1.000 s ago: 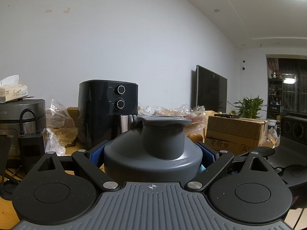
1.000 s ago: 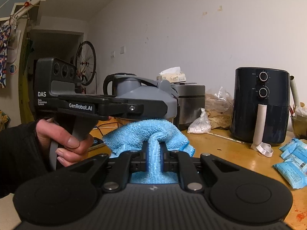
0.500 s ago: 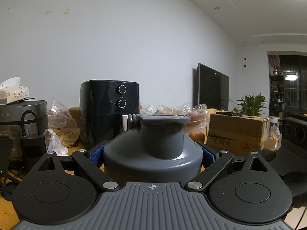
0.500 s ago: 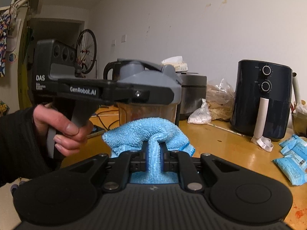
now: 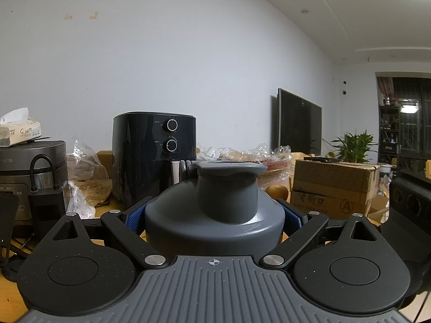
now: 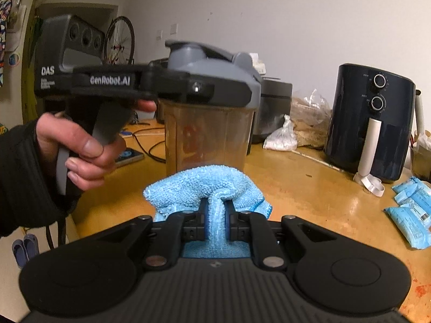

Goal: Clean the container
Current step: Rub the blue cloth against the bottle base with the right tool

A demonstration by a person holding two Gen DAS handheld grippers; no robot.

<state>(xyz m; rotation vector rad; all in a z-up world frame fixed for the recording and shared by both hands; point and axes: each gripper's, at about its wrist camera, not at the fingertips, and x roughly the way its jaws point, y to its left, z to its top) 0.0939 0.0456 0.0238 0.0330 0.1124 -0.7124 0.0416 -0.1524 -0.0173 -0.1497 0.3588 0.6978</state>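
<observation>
A shaker container with a grey lid [image 5: 215, 215] and a brownish translucent cup [image 6: 204, 137] is held in the air. My left gripper [image 5: 214, 216] is shut on the lid, its blue pads pressing both sides; in the right wrist view that same left gripper [image 6: 204, 86] grips the lid from the left, held by a person's hand [image 6: 80, 148]. My right gripper [image 6: 216, 211] is shut on a light blue cloth [image 6: 204, 185], which bunches up just in front of and below the cup's lower part. Whether cloth and cup touch is unclear.
A wooden table [image 6: 309, 188] lies below. A black air fryer [image 6: 369, 118] stands at the right, blue packets [image 6: 412, 210] near the right edge, a rice cooker [image 5: 27, 161] with a tissue box, plastic bags [image 6: 282, 137], a phone [image 6: 129, 156], cardboard boxes [image 5: 334, 183].
In the right wrist view the container and left gripper have grown larger and risen in the frame, showing the cup's body above the cloth. The left wrist view is almost unchanged.
</observation>
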